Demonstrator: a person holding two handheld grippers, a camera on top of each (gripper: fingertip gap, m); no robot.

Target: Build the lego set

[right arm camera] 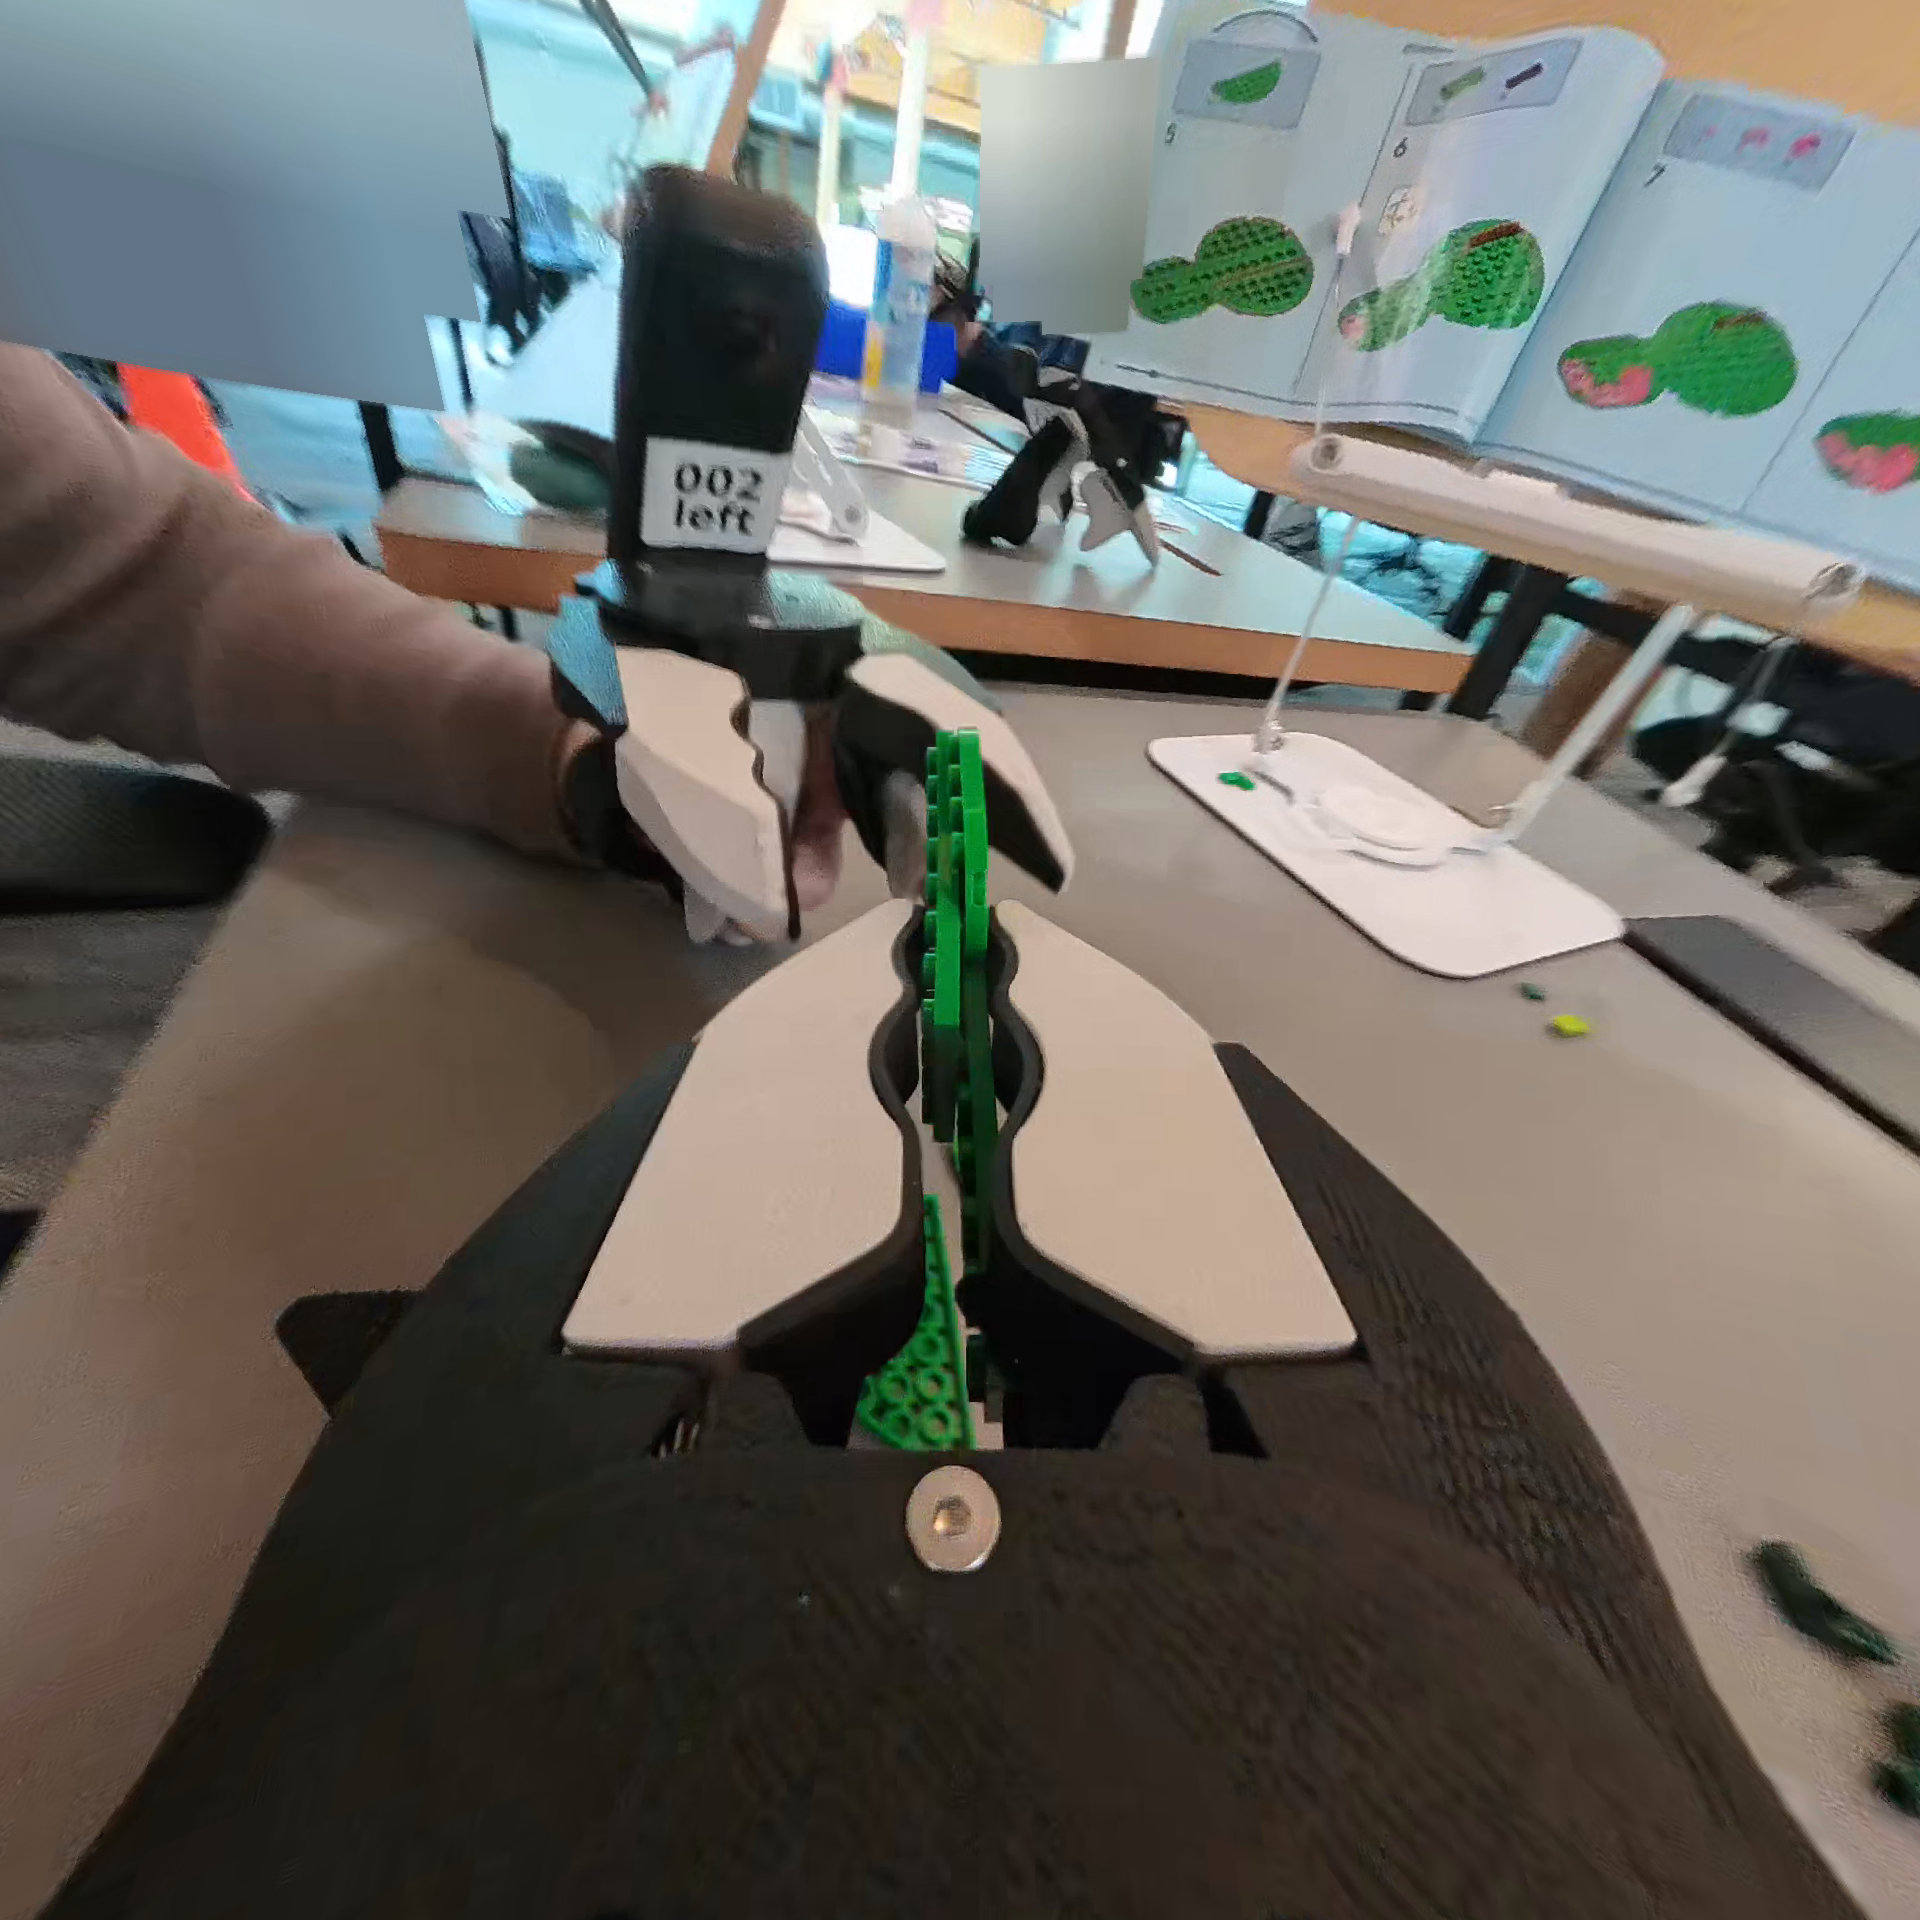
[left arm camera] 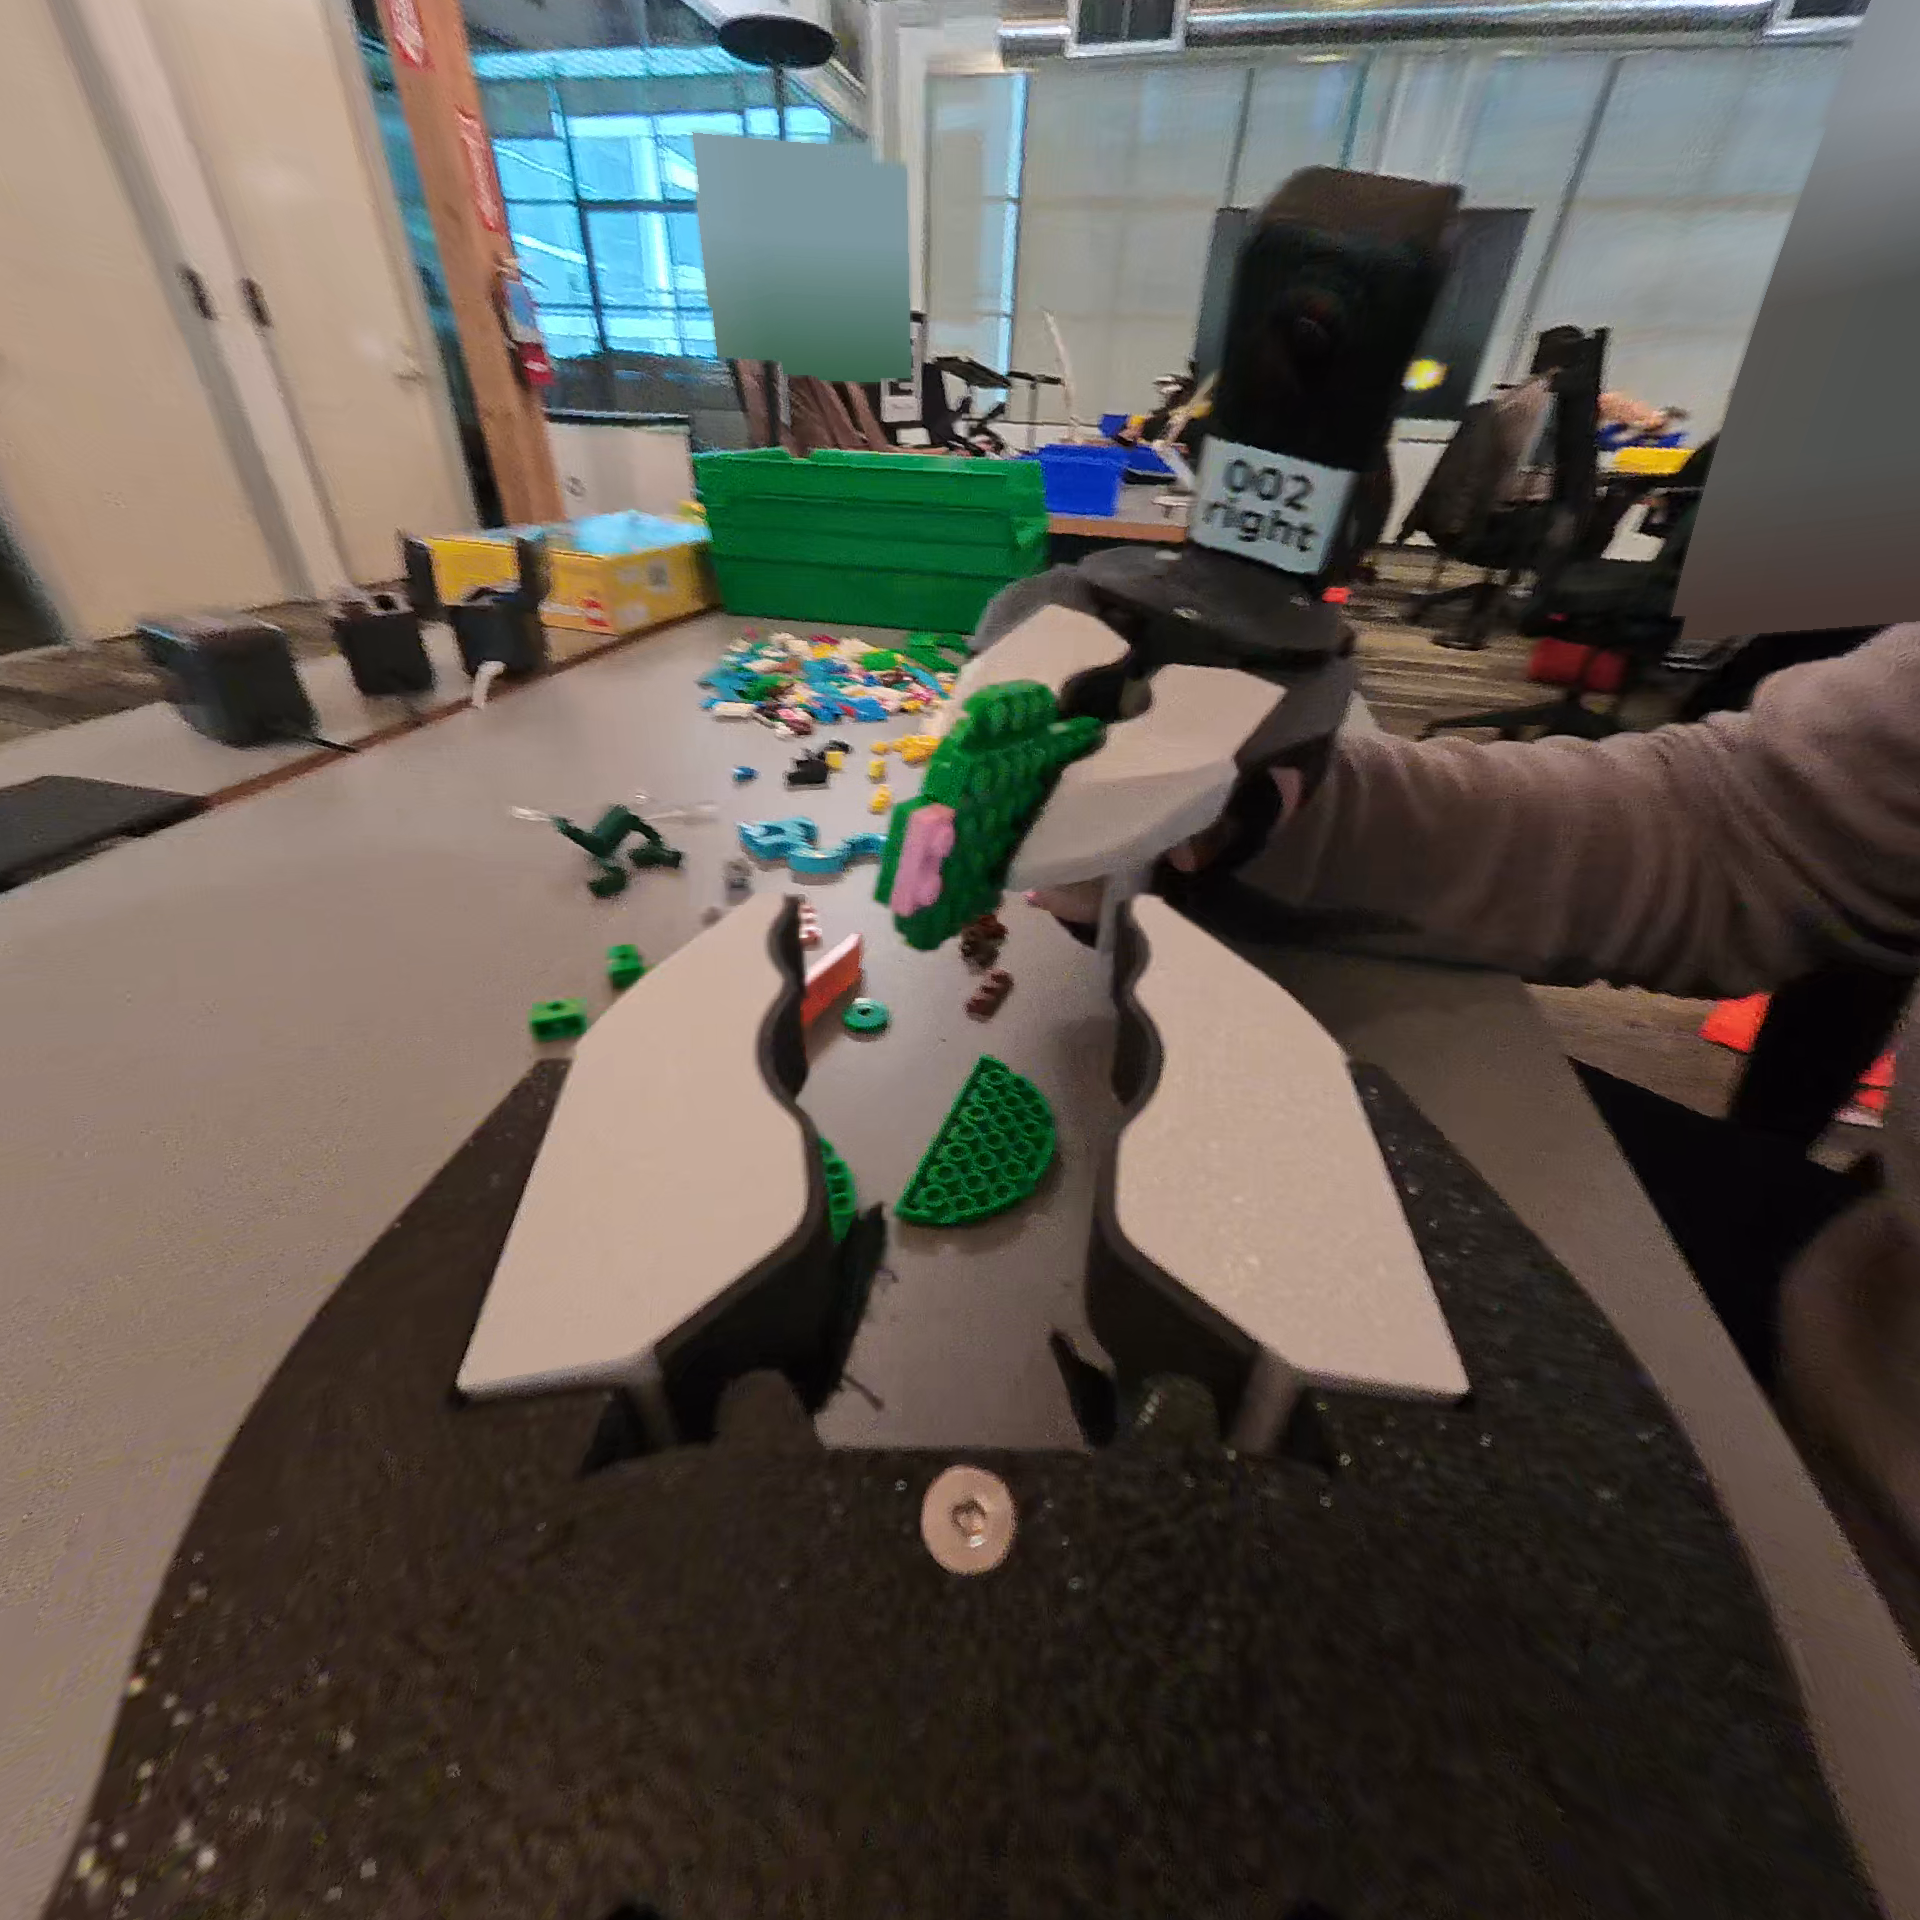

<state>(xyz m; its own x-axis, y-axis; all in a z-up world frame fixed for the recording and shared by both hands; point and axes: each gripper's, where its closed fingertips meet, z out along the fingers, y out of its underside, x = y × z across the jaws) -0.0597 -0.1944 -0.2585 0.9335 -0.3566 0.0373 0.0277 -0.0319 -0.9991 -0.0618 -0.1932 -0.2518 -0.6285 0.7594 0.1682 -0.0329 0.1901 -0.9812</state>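
A: Right, in the left wrist view, the left gripper [left arm camera: 956, 1039] is hanging released above the table [left arm camera: 312, 1039], with a green half-round plate [left arm camera: 977, 1143] lying between its fingers, probably the next piece.

B: And the right gripper [left arm camera: 1049, 779] is holding the green build [left arm camera: 977, 810] aloft, its pink bit facing out, likely for fitting.

A: Now, in the right wrist view, it is clenching that build [right arm camera: 961, 987] edge-on, beneath the propped booklet [right arm camera: 1507, 229].

Left wrist view looks low along its fingers across the table [left arm camera: 312, 1039]. Right wrist view faces back. Both share, close up, the green plate assembly [left arm camera: 966, 810].
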